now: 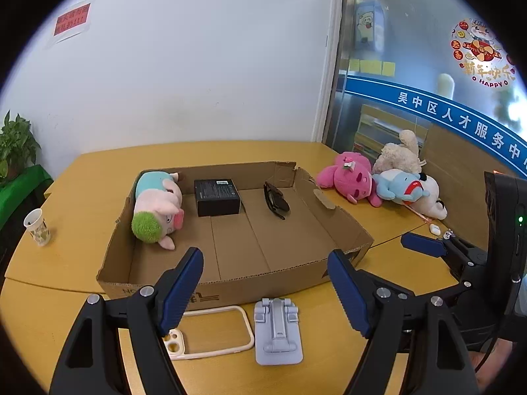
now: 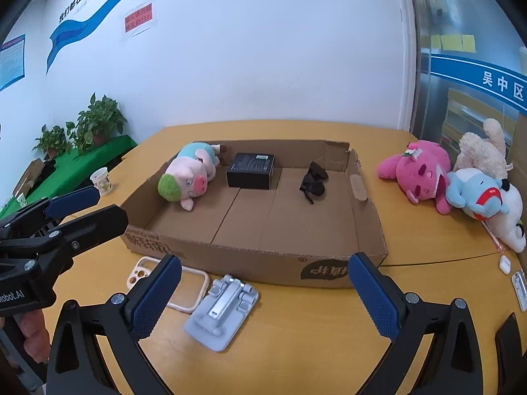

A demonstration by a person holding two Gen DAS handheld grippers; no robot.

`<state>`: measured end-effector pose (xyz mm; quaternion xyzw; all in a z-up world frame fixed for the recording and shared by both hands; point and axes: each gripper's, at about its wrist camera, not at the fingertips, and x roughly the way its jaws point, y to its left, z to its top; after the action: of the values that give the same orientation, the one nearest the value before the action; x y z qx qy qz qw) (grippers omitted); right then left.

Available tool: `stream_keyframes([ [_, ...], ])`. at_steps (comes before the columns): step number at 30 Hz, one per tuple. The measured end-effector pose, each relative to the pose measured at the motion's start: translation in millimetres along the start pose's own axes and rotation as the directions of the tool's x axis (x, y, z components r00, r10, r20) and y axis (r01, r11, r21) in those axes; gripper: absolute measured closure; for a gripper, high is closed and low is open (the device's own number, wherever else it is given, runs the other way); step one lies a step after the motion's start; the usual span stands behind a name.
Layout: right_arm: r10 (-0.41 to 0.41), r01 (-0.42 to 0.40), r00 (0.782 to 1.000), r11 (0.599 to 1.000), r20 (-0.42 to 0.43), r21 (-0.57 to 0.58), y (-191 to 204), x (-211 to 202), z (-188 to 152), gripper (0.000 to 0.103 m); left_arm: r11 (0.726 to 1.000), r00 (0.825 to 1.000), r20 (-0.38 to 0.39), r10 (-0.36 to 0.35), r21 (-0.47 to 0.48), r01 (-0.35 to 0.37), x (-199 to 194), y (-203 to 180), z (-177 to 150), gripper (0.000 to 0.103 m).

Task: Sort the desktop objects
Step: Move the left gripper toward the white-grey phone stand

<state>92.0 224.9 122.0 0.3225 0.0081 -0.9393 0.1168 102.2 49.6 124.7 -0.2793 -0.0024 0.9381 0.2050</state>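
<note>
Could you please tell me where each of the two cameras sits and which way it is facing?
Left wrist: on the left gripper, low over the near table edge, facing the cardboard box and white wall; its open fingers and the right gripper show.
Right wrist: on the right gripper, further right, facing the box; its open fingers and the left gripper show.
Shared: box, pig plush, black box, sunglasses, phone case, grey stand.

The cardboard box point(image 1: 230, 256) is matt brown corrugated paper with a torn far edge, and it lies on the smooth yellow wooden table point(image 1: 329, 362). Inside, the pig toy point(image 1: 158, 207) is soft fuzzy cloth, the black box point(image 1: 217, 196) is matt card, and the sunglasses point(image 1: 276, 200) are glossy dark plastic. At the table's near edge the phone stand point(image 2: 221, 311) looks like smooth grey plastic with a metal-like middle, and the phone case point(image 2: 164, 283) is smooth cream plastic.
</note>
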Motion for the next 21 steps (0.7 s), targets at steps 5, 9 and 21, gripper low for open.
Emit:
stream_keyframes([
  [5,0.019,-0.019,1.000,1.000,-0.011,0.001,0.8,2.8,-10.8,0.000,1.000,1.000,-0.025,-0.011,-0.013,0.011,2.5,1.6,-12.5,0.025],
  [9,0.042,-0.042,0.998,0.999,-0.051,0.015,-2.6,12.6,-22.5,0.000,0.999,0.998,-0.060,-0.026,-0.040,0.023,10.4,7.0,-27.2,0.025],
  [21,0.194,-0.192,0.937,0.981,-0.289,0.037,28.9,87.5,-79.2,0.000,0.987,0.984,-0.174,-0.031,-0.164,0.002,16.6,50.5,-84.7,0.025],
])
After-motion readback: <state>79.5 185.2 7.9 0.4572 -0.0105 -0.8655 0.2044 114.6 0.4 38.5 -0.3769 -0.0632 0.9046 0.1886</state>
